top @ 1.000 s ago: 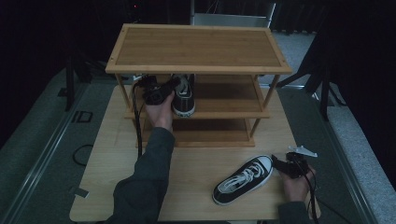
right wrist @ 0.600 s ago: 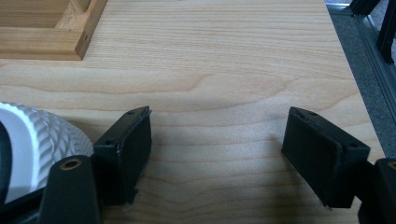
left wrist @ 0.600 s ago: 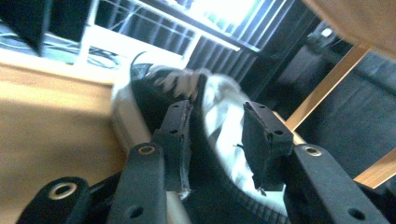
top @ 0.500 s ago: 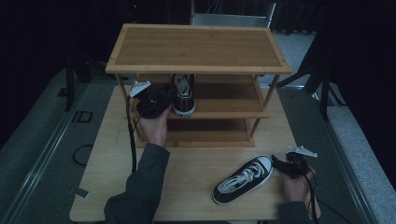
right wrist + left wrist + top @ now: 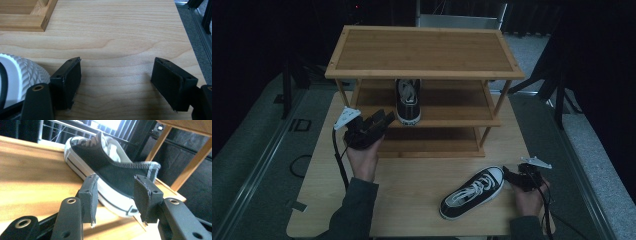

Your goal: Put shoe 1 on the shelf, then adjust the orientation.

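One shoe shelved, one waiting on the table

Left gripper [image 5: 379, 122] jaws apart, empty, beside the shelved shoe [image 5: 408, 100]; right gripper [image 5: 517, 176], wide open, should probably close squarely around the near-right shoe [image 5: 472, 192] before lifting.

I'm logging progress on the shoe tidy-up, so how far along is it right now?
Done: one shoe sits on the rack's middle shelf. The left gripper is open in front of the rack, holding nothing. In hand: nothing is held; the right gripper is open beside the toe of the second shoe, which lies on the table. Left: probably grasping that shoe and shelving it too.
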`<state>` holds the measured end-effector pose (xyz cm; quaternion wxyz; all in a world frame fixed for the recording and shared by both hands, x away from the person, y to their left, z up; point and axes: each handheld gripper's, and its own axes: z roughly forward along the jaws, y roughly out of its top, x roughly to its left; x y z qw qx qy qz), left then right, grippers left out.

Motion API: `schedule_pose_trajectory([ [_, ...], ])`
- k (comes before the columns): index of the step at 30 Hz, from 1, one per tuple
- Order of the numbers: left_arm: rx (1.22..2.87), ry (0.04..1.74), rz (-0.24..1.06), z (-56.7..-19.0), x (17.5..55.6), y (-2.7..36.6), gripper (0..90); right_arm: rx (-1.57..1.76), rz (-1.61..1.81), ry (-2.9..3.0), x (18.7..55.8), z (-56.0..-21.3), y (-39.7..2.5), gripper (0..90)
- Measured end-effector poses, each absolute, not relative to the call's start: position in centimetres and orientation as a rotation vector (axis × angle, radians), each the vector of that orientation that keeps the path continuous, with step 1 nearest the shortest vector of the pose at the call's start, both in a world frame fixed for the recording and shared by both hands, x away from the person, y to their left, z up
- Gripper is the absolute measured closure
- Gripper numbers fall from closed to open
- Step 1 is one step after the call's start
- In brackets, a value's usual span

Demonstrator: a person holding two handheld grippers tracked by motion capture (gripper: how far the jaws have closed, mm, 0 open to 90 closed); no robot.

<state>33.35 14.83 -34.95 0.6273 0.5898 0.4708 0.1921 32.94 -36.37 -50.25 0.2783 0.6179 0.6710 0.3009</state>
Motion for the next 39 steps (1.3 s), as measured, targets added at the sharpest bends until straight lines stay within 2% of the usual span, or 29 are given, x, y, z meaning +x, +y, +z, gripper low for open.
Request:
schedule_pose_trajectory([
  [13, 1.421, 1.069, 0.470, -38.5, 31.4, 15.0, 53.6, 1.661, 0.812, 1.800, 32.8, -50.2, -36.4, 24.5],
  [14, 1.426, 1.070, 0.468, -38.9, 31.3, 15.0, 53.6, 1.662, 0.814, 1.796, 32.8, -50.2, -36.4, 26.7],
  [15, 1.431, 1.076, 0.460, -39.6, 31.2, 15.0, 53.7, 1.668, 0.834, 1.777, 32.6, -50.2, -36.7, 33.2],
  [21, 1.444, 1.152, 0.401, -43.3, 30.9, 15.5, 53.7, 1.705, 0.903, 1.745, 32.0, -49.9, -37.2, 42.6],
  [28, 1.517, 1.224, 0.404, -46.7, 30.8, 15.3, 53.8, 1.617, 1.015, 1.713, 29.5, -47.2, -36.1, 55.2],
  [34, 1.496, 1.318, 0.392, -48.3, 31.9, 16.0, 53.8, 1.537, 1.067, 1.769, 27.6, -46.0, -34.4, 60.2],
  [39, 1.512, 1.318, 0.389, -48.5, 32.1, 15.7, 53.8, 1.473, 1.153, 1.815, 25.6, -45.3, -32.4, 59.8],
])
